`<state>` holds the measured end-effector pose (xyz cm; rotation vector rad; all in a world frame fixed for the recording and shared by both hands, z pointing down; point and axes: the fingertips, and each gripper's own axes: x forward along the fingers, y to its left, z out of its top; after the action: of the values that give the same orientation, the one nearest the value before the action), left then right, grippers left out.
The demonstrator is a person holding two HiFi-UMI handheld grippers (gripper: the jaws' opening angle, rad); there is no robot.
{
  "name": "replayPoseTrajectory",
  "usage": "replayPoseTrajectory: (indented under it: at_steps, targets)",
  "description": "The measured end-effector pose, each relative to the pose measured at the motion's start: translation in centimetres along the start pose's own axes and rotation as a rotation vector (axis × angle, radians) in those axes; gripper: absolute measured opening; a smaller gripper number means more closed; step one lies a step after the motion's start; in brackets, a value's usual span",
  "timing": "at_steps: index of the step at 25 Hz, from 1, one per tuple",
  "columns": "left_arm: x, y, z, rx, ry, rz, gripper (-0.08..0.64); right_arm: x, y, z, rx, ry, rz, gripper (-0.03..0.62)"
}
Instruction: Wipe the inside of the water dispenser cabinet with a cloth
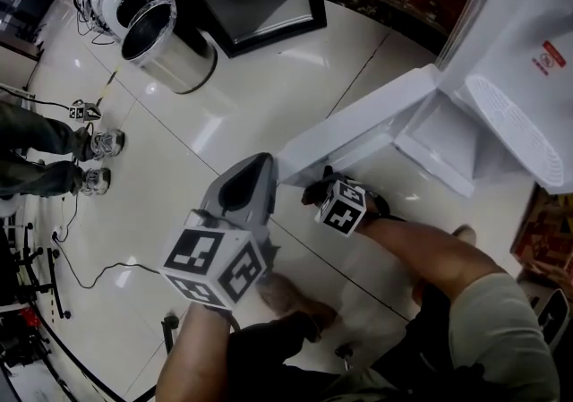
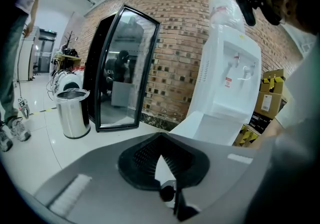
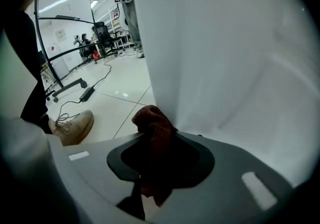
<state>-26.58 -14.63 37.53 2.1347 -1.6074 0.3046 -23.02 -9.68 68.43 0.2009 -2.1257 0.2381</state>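
The right tool [image 3: 152,155] is clenching a dark red cloth [image 3: 151,125], whose bunched end is sticking out past the tips. The open white door [image 3: 225,58] of the water dispenser [image 1: 519,60] is standing just ahead of it (whether cloth and panel are touching, I cannot tell). The cabinet opening [image 1: 443,136] is lying further ahead and to that tool's right, making it the nearer of the two. The left tool [image 2: 162,160] is hovering behind, clenched on nothing.
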Motion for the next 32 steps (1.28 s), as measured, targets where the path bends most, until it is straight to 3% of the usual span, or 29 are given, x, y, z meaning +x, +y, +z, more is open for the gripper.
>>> replayPoseTrajectory:
  at_steps: [3, 9, 18, 25, 32]
  targets:
    - [-0.1, 0.0, 0.1, -0.008, 0.001, 0.008, 0.000, -0.2, -1.6, -0.8, 0.004, 0.030, -0.040, 0.121]
    - [0.0, 0.2, 0.2, -0.006, -0.005, 0.024, 0.000, -0.8, -5.5, -1.1, 0.124, 0.002, -0.143, 0.120]
    - [0.2, 0.3, 0.3, -0.010, -0.001, 0.049, 0.000, -1.3, -8.6, -2.1, 0.208, -0.001, -0.206, 0.120]
    - [0.2, 0.3, 0.3, 0.000, 0.007, 0.050, 0.000, -2.8, -11.6, -4.6, 0.256, 0.040, -0.284, 0.121]
    - [0.2, 0.3, 0.3, 0.012, 0.009, 0.057, 0.000, -5.7, -16.3, -8.3, 0.339, 0.077, -0.419, 0.120]
